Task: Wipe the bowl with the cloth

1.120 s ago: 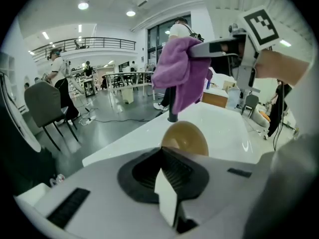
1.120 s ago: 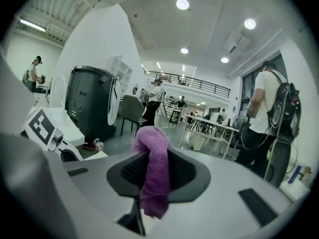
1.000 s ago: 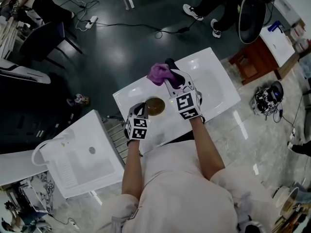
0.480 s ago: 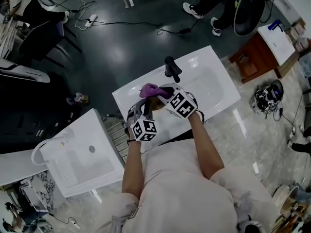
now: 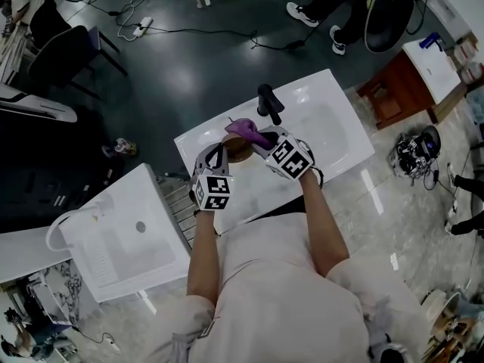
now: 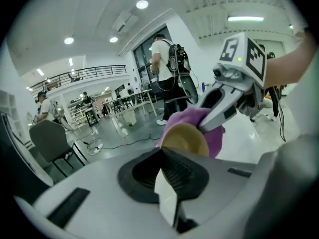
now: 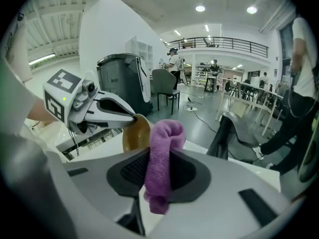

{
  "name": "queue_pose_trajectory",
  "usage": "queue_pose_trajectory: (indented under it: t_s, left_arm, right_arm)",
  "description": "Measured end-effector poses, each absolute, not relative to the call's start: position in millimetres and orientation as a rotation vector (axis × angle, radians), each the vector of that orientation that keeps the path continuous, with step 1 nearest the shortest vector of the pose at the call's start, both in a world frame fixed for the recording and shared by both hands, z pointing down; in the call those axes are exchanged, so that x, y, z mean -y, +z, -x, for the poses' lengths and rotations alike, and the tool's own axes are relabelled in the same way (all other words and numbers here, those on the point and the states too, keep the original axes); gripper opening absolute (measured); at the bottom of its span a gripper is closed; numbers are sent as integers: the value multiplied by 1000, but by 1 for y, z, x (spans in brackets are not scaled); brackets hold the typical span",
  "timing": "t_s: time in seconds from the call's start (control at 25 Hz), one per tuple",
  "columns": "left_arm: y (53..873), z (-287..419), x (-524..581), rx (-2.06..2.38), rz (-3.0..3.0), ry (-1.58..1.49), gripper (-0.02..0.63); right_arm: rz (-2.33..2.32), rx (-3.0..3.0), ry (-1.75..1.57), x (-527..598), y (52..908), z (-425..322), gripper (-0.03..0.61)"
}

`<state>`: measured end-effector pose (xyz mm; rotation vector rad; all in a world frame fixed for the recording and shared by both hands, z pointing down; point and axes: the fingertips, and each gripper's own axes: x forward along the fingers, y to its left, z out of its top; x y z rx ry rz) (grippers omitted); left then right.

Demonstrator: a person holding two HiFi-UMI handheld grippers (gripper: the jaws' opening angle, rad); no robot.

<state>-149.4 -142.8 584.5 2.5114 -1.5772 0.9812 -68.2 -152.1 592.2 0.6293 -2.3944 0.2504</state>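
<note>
Left gripper [image 6: 165,152]: jaws shut on the rim of the bowl [image 6: 185,139], which was held tilted above the sink [image 5: 333,127].
Right gripper [image 7: 158,156]: jaws clamped on the cloth [image 7: 163,133] (a folded lump). The bowl lay just to its left, and the cloth was seemingly touching the bowl's far side.

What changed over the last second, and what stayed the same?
The right gripper swung the purple cloth down from beside the black faucet onto the brown round bowl. Unchanged: cloth clamped in the right gripper, bowl's rim in the left gripper, over the white basin.
</note>
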Motion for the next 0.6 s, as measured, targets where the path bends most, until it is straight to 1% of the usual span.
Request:
queue_pose_trajectory:
  t_s: [0.52,0.6]
  left_arm:
    - [603,190,152,1456,-2067,206,12]
    - [608,193,153,1412,-1967,47,12]
  right_arm:
    - [-492,2480,277,133,596,75,89]
    - [-465,2502,283,128,597,78,89]
